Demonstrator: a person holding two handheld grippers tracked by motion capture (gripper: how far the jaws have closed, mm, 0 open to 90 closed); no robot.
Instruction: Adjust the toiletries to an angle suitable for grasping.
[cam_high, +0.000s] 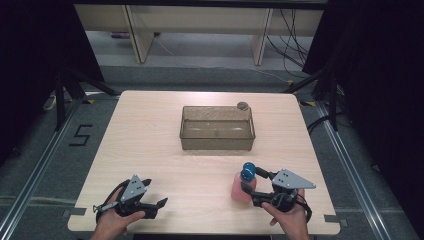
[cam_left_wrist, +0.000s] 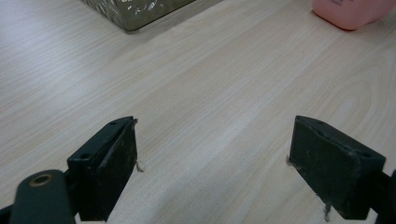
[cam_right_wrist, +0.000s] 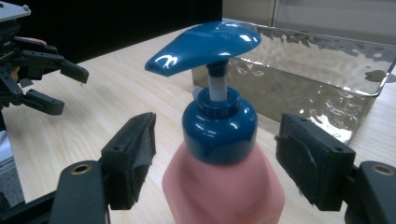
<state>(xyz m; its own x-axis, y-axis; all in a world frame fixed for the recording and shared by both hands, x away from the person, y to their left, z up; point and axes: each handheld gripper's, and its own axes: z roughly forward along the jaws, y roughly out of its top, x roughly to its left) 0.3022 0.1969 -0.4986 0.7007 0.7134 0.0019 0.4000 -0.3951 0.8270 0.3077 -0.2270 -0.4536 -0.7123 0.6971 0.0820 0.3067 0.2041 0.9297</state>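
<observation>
At the table's (cam_high: 150, 150) near left corner, about seven o'clock from its centre, the left gripper (cam_high: 161, 204) is held low with its jaws spread wide and nothing between them; bare wood is seen between its pads in the left gripper view. The pink pump bottle (cam_high: 243, 186) stands upright at about five o'clock, its long axis vertical, well apart from the left gripper and at three o'clock from it. The right gripper (cam_right_wrist: 215, 163) is by far the nearer: its jaws are set either side of the bottle's shoulder, partly open, with a gap at each pad (cam_right_wrist: 135, 154), so nothing is gripped yet. The clear bin (cam_high: 217, 142) lies at twelve o'clock.
</observation>
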